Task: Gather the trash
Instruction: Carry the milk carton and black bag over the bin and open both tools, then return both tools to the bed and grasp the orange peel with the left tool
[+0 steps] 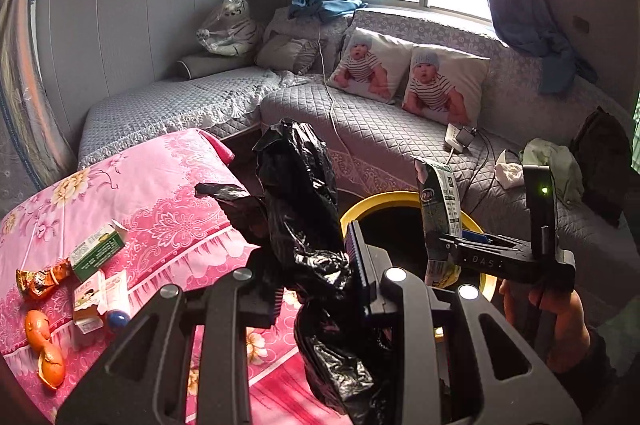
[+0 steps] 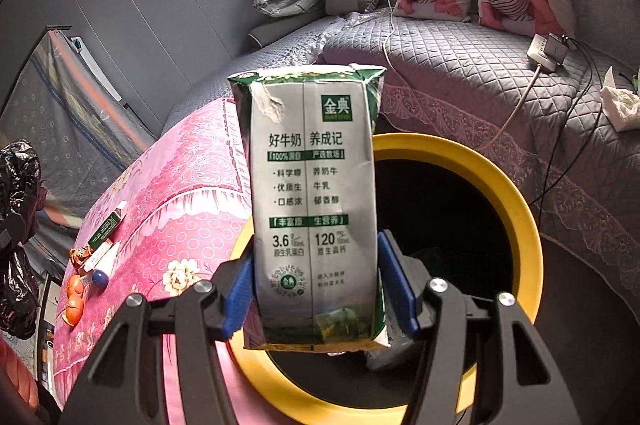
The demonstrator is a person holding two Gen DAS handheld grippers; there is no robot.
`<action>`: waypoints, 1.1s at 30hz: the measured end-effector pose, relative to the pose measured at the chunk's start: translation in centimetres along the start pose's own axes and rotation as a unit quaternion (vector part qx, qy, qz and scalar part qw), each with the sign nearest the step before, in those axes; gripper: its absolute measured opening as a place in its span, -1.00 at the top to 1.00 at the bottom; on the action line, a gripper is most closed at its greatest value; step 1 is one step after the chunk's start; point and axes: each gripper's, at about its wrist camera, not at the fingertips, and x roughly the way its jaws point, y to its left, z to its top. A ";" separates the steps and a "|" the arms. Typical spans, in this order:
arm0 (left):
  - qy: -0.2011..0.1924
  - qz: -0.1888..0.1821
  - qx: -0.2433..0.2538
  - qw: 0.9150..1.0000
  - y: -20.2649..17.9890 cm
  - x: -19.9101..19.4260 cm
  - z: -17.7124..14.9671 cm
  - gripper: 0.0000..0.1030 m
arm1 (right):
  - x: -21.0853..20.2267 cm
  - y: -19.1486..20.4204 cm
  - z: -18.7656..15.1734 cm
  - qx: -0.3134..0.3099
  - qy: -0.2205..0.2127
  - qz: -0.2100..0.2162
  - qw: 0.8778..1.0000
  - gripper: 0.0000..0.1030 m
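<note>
My right gripper [image 2: 316, 289] is shut on a grey and green milk carton [image 2: 316, 193], held upright over the mouth of a yellow-rimmed bin [image 2: 516, 201]. The carton [image 1: 440, 209] and right gripper [image 1: 444, 245] also show in the left wrist view, above the bin [image 1: 372, 203]. My left gripper [image 1: 316, 277] is shut on a crumpled black plastic bag [image 1: 304, 201], held up beside the bin; the bag shows at the left edge of the right wrist view [image 2: 18, 225].
On the pink flowered cloth [image 1: 160, 193] lie a green box [image 1: 98, 251], a snack wrapper [image 1: 40, 279], small cartons [image 1: 92, 299] and orange peel [image 1: 44, 345]. A grey quilted sofa [image 1: 384, 129] with baby-print pillows [image 1: 440, 85], a charger and cables stands behind the bin.
</note>
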 end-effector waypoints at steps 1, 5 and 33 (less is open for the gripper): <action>0.004 -0.002 -0.002 1.000 -0.2 0.6 0.1 0.48 | 0.0 -0.1 0.1 0.000 -0.001 0.001 1.000 -0.09; 0.015 -0.006 -0.003 1.000 -0.9 2.7 0.5 0.48 | -0.4 -1.0 0.5 0.015 -0.015 -0.003 1.000 -0.31; 0.019 -0.028 0.006 0.999 -3.6 8.3 -0.3 -0.74 | -12.5 -6.8 -1.5 0.073 -0.137 0.045 0.987 -0.58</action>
